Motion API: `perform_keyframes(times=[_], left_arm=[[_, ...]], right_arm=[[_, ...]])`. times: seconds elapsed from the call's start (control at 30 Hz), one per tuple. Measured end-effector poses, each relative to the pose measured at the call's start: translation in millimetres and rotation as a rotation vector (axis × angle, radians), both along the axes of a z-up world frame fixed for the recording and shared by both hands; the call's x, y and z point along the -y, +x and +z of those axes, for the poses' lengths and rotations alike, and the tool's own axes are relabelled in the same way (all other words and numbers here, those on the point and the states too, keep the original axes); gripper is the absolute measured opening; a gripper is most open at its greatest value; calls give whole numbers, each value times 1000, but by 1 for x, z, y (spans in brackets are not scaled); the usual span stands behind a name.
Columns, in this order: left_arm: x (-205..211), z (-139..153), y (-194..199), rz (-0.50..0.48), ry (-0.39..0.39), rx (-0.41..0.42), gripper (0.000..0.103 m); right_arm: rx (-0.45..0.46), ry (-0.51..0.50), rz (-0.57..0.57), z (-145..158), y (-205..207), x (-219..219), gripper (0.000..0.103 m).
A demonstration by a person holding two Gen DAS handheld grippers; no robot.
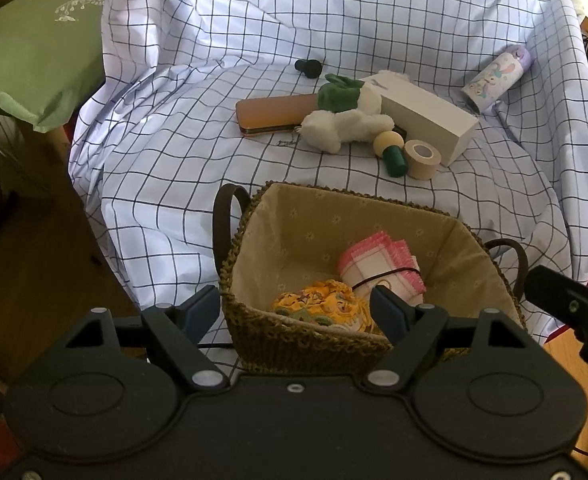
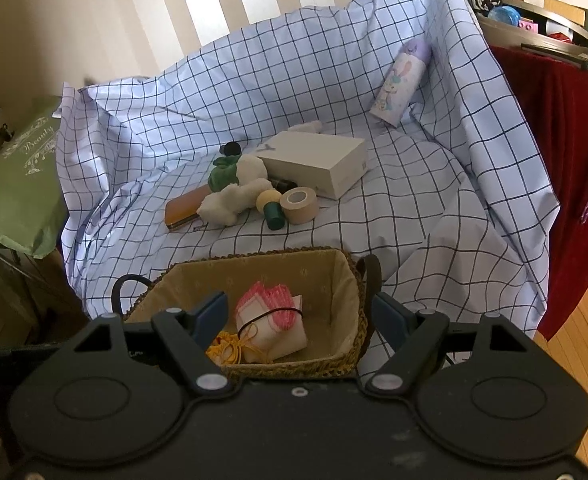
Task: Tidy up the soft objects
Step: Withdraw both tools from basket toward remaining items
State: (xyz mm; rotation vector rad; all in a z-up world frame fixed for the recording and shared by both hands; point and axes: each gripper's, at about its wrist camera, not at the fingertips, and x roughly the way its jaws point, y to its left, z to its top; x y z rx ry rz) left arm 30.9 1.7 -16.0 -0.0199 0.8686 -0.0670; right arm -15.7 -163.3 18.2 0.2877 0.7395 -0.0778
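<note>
A woven basket (image 1: 278, 332) (image 2: 350, 276) with tan lining stands on the checked cloth at the front. Inside lie a pink-and-white fabric bundle (image 1: 378, 264) (image 2: 270, 320) tied with a black band and a yellow patterned soft item (image 1: 326, 304) (image 2: 224, 350). A white plush toy with green parts (image 1: 346, 120) (image 2: 234, 196) lies farther back among hard items. My left gripper (image 1: 294, 308) is open and empty above the basket's near rim. My right gripper (image 2: 300, 316) is open and empty over the basket. The right gripper's body shows at the left view's right edge (image 1: 574, 304).
Around the plush lie an orange case (image 1: 274, 114), a white box (image 1: 426, 120), a tape roll (image 1: 422, 158), a green-and-cream wooden peg (image 1: 392, 152), a small black object (image 1: 308, 67) and a printed bottle (image 1: 494, 78). A green cushion (image 1: 34, 48) is left; a red cloth (image 2: 566, 160) hangs right.
</note>
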Motion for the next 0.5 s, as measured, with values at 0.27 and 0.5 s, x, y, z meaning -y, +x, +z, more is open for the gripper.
perform_keyframes(times=[0.27, 0.5], left_arm=[[-3, -4, 0, 3, -3, -11, 79], [-5, -5, -1, 6, -5, -15, 79]], right_arm=[[-23, 2, 10, -4, 3, -1, 80], [-42, -4, 21, -8, 5, -4, 80]])
